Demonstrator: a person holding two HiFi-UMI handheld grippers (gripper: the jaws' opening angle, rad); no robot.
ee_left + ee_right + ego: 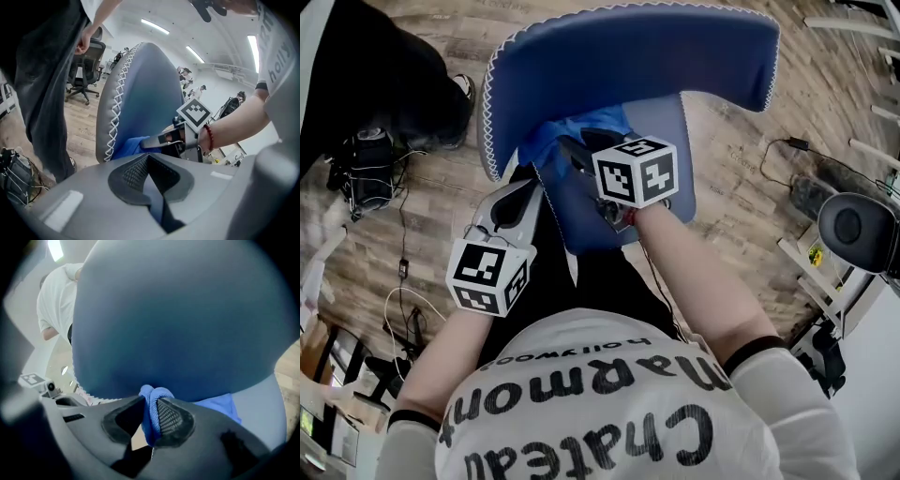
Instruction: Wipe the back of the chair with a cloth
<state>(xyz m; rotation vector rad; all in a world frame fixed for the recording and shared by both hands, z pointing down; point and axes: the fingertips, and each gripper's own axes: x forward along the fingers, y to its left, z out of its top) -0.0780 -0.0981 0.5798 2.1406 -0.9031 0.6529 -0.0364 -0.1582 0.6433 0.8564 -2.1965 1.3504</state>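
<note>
- The blue cloth (546,148) is clamped as a bunched fold in the right gripper (151,401).
- It is pressed against the chair back (637,56) at its lower edge, its length running along that edge above the seat (581,211).
- The left gripper (149,157) is closed and empty.

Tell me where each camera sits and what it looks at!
Head view: on the person's head, looking down at the chair back; forearms, shirt show.
Left gripper view: on the left gripper, facing the chair's stitched edge; right gripper, forearm show.
Right gripper view: on the right gripper, close to the chair back; jaws pinch the cloth.
All share chair back, cloth.
</note>
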